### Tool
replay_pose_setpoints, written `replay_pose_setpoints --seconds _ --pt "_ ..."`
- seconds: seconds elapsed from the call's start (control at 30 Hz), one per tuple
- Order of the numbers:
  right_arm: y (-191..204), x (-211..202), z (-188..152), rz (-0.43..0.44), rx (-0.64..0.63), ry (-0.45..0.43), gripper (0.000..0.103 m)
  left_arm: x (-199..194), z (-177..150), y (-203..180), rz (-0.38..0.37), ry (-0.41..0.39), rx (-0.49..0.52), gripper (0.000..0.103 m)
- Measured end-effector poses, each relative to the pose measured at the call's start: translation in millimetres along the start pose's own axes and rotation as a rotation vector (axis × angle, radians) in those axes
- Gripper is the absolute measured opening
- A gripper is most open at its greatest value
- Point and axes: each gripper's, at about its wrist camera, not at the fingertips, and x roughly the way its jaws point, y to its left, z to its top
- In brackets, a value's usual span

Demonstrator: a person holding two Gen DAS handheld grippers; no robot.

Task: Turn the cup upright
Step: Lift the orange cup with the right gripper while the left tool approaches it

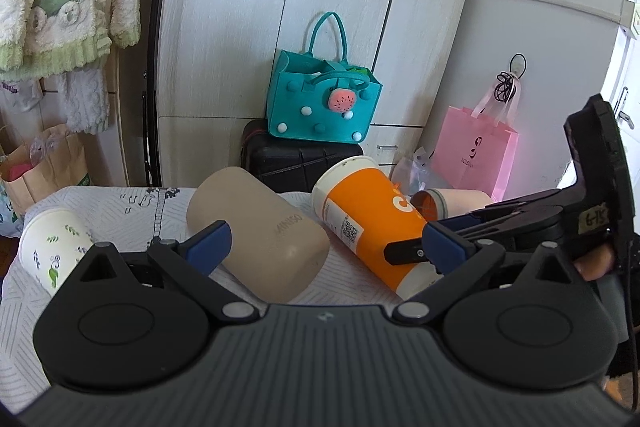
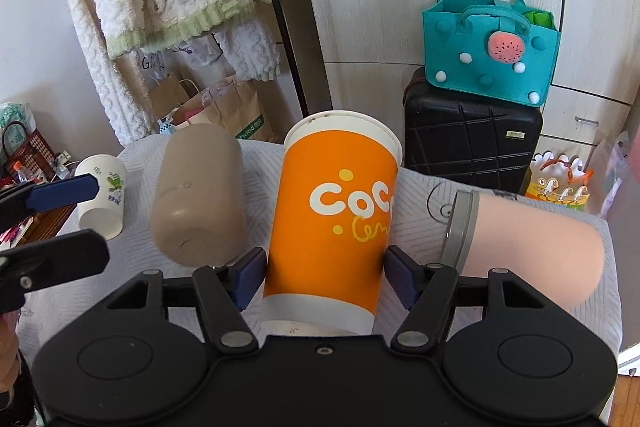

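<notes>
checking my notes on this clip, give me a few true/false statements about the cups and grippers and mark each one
1. The orange cup lies between the fingers of the right gripper. True.
2. The left gripper is clamped on the beige bottle. False: its jaws are wide open, holding nothing.
3. The white leaf-print cup stands upright. False: it lies on its side on the table.
4. The pink cup lies on the side of the orange cup away from the beige bottle. True.
5. The teal bag hangs from the wardrobe. False: it sits on the black case.
</notes>
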Motion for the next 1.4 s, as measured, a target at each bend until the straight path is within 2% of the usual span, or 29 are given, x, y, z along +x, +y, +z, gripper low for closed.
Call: replay_pose_setpoints --seconds 0.33,0.47,0.77,1.0,1.1,1.3,1.4 --pt "11.6 -42.2 -29.6 -0.004 0.025 -0.029 0.07 -28.6 -11.0 -6.0 -0.016 0.017 0.025 0.103" --pt "24.2 -55.2 -44.2 -0.023 0.017 -0.022 0.07 -41.8 -17.2 -7.2 -0.023 0.018 0.021 0.103" --pt "61.1 -75.8 -75.7 0.015 0.001 -0.01 0.07 -68.9 -27.9 -3.1 -0.014 0.038 -0.002 0.103" --pt "81.5 -71.9 -89.6 0.146 0.077 0.045 0.07 -89.6 -35.1 6.6 -0.045 0.077 -0.048 0.103" --pt "89.3 -73.5 -93.7 0.163 0.08 0.063 0.07 -99.2 -38.9 12.7 -0.072 0.093 -0.067 0.103" --pt "95.6 -75.9 -98.2 0.195 0.104 0.088 0.07 -110.1 -49.1 20.0 -0.066 0.114 -0.069 0.103" --pt "99.5 -74.4 -103.3 0.246 0.128 0.111 0.071 -108.1 -55.8 25.9 -0.111 0.142 -0.098 0.103"
